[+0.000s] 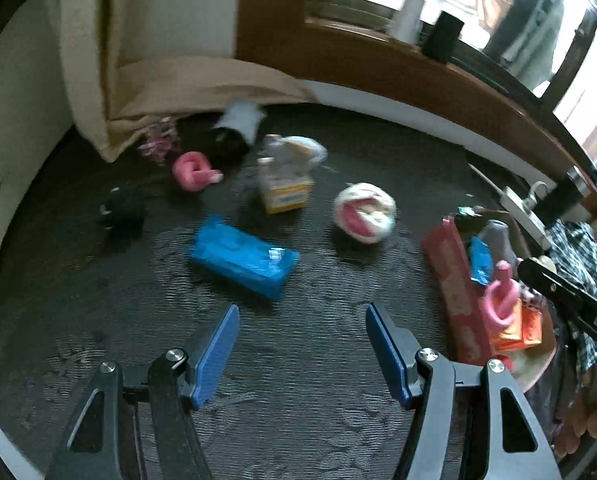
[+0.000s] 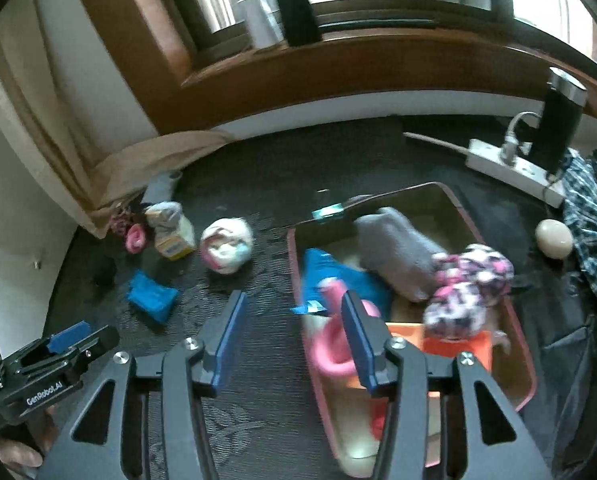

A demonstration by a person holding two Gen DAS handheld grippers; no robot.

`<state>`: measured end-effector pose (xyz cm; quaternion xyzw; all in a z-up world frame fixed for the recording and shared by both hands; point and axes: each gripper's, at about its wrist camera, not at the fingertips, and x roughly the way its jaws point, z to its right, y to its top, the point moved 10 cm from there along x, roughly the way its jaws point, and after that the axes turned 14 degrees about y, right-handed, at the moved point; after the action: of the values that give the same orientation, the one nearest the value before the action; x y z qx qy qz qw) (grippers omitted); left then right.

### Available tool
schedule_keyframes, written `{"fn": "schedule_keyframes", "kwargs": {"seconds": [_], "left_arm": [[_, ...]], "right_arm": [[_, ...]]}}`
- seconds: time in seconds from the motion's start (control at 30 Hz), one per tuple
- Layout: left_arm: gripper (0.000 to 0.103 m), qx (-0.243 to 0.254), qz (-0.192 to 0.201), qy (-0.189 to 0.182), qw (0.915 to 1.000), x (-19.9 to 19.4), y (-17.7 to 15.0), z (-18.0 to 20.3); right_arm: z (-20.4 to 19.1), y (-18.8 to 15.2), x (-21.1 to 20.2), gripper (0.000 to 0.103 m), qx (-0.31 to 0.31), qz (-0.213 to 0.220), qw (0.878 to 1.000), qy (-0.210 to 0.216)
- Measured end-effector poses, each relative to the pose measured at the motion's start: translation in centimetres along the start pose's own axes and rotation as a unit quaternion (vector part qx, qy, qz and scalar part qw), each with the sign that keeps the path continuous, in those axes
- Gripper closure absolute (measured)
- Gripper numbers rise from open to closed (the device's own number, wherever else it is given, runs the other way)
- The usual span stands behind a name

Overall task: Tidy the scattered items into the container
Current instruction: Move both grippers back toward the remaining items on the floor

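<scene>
On the dark carpet lie a blue packet (image 1: 244,258), a white-and-pink ball (image 1: 364,212), a yellow box (image 1: 284,194) with cloth on top, a pink ring (image 1: 194,170) and a small black item (image 1: 122,216). My left gripper (image 1: 303,316) hangs open and empty just short of the blue packet. The pink-rimmed tray (image 2: 458,208) holds a grey sock (image 2: 394,252), a blue packet (image 2: 338,280), a pink ring (image 2: 330,344), a floral bundle (image 2: 470,284) and an orange box (image 2: 458,344). My right gripper (image 2: 293,304) is open and empty over the tray's left rim.
A beige curtain (image 1: 178,84) drapes onto the floor at the back left. A white power strip (image 2: 514,164), a black bottle (image 2: 558,120), a pale egg-shaped object (image 2: 554,238) and plaid cloth (image 2: 594,216) sit beyond the tray. A wooden window sill runs along the back.
</scene>
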<state>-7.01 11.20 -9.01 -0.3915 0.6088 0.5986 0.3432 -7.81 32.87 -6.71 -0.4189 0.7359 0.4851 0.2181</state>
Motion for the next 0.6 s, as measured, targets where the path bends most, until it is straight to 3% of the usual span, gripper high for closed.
{"fn": "schedule_keyframes", "kwargs": {"seconds": [0.17,0.27,0.47,0.6], "left_arm": [[0.036,-0.025,-0.009,0.017,0.9995,1.2,0.5,-4.5],[0.03,-0.042,-0.012,0.025,0.9987,2.0,1.0,-7.3],[0.03,-0.071,-0.017,0.041,0.9965,4.0,2.8,-12.3],[0.03,-0.089,-0.026,0.047,0.9946,5.9,3.8,-14.9]], "right_arm": [[-2.7,0.0,2.2,0.05,-0.002,-0.011,1.0,0.011],[-4.1,0.1,3.8,0.05,-0.002,-0.018,1.0,0.014],[-6.3,0.5,6.9,0.036,-0.001,-0.029,0.999,0.013],[-7.1,0.5,8.8,0.034,0.001,-0.039,0.999,0.009]]}}
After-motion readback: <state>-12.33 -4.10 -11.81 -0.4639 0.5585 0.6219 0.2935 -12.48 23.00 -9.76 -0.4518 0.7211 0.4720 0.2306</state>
